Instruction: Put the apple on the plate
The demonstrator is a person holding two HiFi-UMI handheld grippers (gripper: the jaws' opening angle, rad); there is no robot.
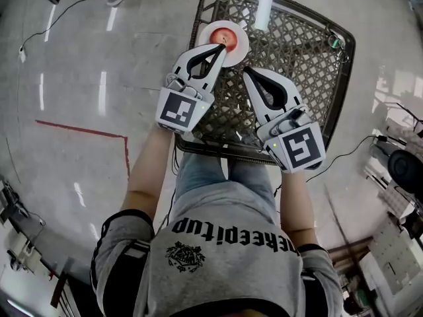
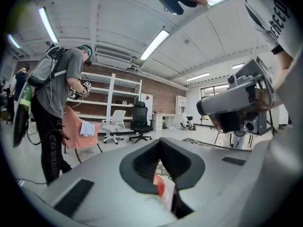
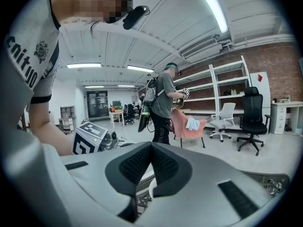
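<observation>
Grey polished floor [image 1: 79, 78] all round, with a red tape line [image 1: 86, 131] bent at a corner to the left of the person.

Dark woven counter [image 1: 297, 51] with a rimmed edge and an open lattice top, straight ahead of the person's knees.

The person wears a grey printed shirt [image 1: 225, 256]. Both forearms are stretched out over the counter's near edge. A second person [image 2: 57, 108] stands in the background beside shelving, seen from both gripper views.

Left gripper [image 1: 223, 47]: over the counter's far-left part, marker cube [image 1: 178, 109] toward the wearer. Its jaws are closed tip to tip with nothing between them. The tips sit at the near edge of the plate in the head view; contact with the fruit cannot be judged.

Right gripper [image 1: 248, 73]: over the middle of the lattice, near the left one but apart from it. Its jaws are also pressed together and empty, with only weave and a sliver of white rim visible below.

White plate [image 1: 241, 35]: on the counter near the far-left corner.

Red apple [image 1: 222, 34]: resting on the plate, about centred, stem side up.
</observation>
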